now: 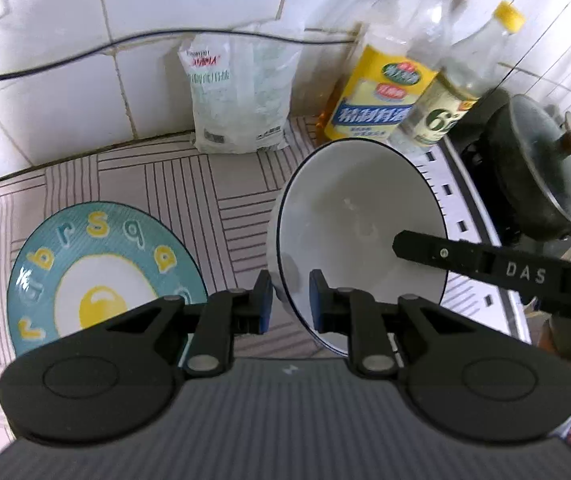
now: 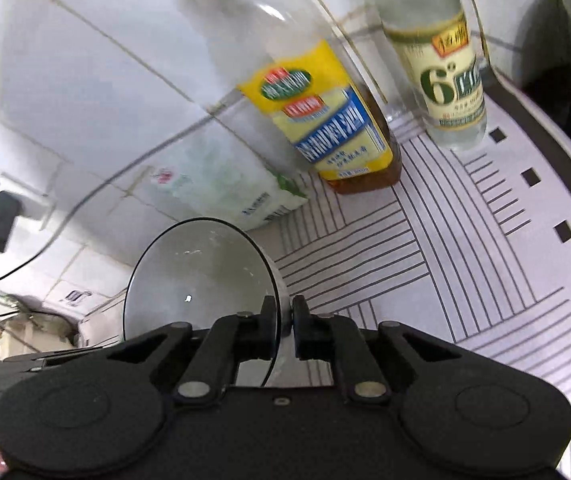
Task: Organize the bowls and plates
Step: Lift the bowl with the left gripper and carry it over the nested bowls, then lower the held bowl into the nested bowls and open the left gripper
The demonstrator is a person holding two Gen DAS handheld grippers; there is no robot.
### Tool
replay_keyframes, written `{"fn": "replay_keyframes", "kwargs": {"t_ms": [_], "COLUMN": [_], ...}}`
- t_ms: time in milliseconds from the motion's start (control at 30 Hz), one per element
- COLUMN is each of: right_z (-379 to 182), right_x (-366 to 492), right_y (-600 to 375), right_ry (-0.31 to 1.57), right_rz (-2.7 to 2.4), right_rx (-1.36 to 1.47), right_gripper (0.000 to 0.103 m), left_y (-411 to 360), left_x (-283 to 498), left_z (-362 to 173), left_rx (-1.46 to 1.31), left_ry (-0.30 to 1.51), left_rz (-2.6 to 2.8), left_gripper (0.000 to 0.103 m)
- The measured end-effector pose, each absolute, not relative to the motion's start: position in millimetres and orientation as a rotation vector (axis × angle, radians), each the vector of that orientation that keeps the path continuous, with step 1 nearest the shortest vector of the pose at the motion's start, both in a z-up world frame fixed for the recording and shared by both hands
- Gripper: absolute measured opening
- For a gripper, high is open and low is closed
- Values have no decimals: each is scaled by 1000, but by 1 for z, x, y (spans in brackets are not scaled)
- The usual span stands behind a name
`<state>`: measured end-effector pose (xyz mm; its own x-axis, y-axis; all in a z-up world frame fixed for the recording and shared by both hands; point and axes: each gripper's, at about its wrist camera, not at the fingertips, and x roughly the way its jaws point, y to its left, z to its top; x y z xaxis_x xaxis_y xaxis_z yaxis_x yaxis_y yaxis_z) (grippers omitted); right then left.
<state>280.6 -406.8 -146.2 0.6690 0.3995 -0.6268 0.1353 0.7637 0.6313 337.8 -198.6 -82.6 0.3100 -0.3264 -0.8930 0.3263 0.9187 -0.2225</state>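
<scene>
Bowl point(image 1: 349, 216) rim clamped betw. both grippers.

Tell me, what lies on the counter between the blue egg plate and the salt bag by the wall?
Nothing: in the left wrist view, only bare striped counter mat separates the egg plate from the salt bag.

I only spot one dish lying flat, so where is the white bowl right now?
The white bowl is tilted above the striped counter, its rim clamped by both the left gripper and right gripper, right of the egg-pattern plate.
</scene>
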Motion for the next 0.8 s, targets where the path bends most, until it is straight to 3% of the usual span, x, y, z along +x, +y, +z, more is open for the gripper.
{"fn": "replay_keyframes", "kwargs": {"t_ms": [333, 800], "right_z": [-110, -129], "right_x": [219, 171], "right_y": [-403, -382], "right_ry": [759, 746], "right_rz": [208, 236], "right_rx": [602, 450], "right_gripper": [12, 12], "left_y": [-193, -190], "left_x": [279, 224], "left_z": [-48, -79], "left_rx": [-71, -80], "left_ry": [1145, 1223], "left_rz": [-388, -294], "left_gripper": [18, 18]}}
